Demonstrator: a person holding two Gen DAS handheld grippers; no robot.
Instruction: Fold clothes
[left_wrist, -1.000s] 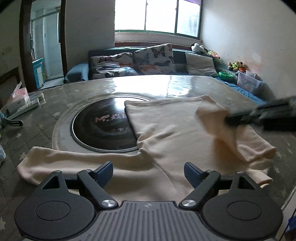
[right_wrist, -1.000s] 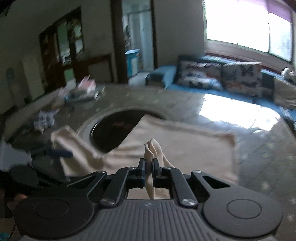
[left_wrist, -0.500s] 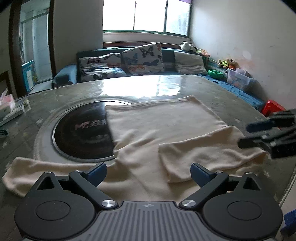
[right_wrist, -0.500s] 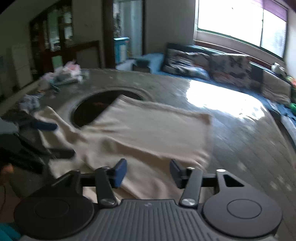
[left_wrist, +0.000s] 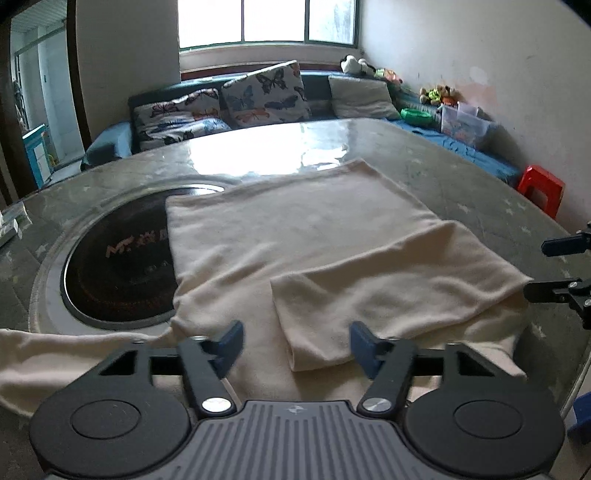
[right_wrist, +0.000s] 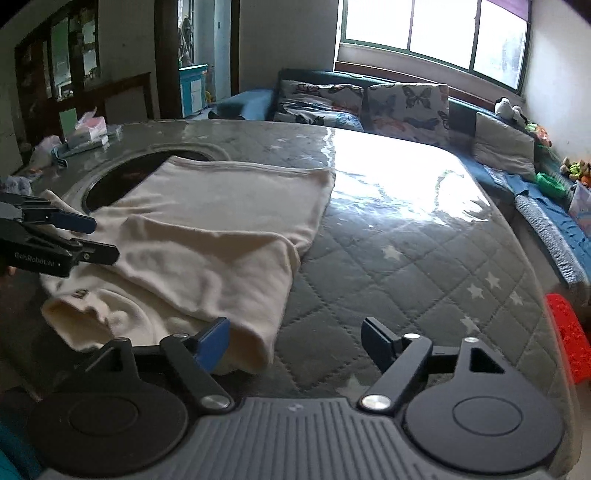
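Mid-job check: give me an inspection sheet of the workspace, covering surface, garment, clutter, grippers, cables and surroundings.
Surface: round table under a quilted star-print cover, dark round inset in it.
Job's things: cream garment spread flat, right sleeve folded over the body, left sleeve still stretched out.
Clutter: boxes and packets at the far edge.
Grippers: left gripper closing, nothing between its jaws; right gripper opening, empty.
Cables: nothing seen.
Surroundings: sofa with butterfly cushions, window, red stool.

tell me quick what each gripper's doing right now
Left gripper: jaws closing, nothing pinched yet, above the cream shirt.
Right gripper: jaws opening, holding nothing, folded sleeve lying free.
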